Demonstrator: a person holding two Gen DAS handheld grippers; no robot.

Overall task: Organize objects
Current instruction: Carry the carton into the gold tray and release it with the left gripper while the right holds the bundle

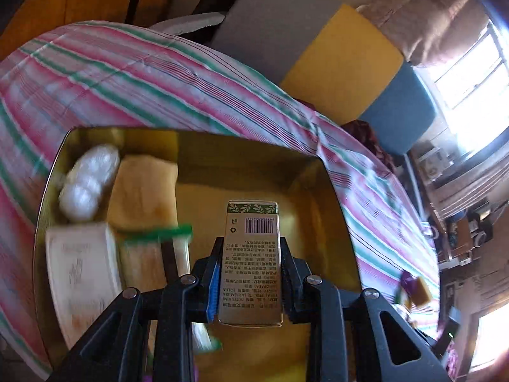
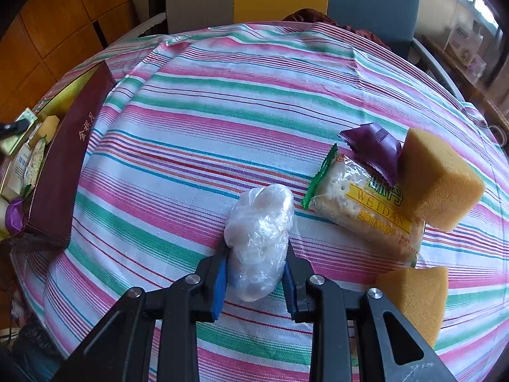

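Striped tablecloth (image 2: 222,102) fills the scene: the left gripper (image 1: 249,273) clamps a barcoded carton (image 1: 251,254) above a gold-lined box (image 1: 324,191), while the right gripper (image 2: 256,273) grips a plastic-wrapped bundle (image 2: 259,235) near a cracker pack (image 2: 366,210) and sponges (image 2: 442,178).

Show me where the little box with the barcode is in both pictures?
Left wrist view: the little box sits centre-bottom, clamped in the left gripper over the gold tray.
Right wrist view: it is at the far left edge, tiny, above the same tray.
Shared landmark: the striped tablecloth.
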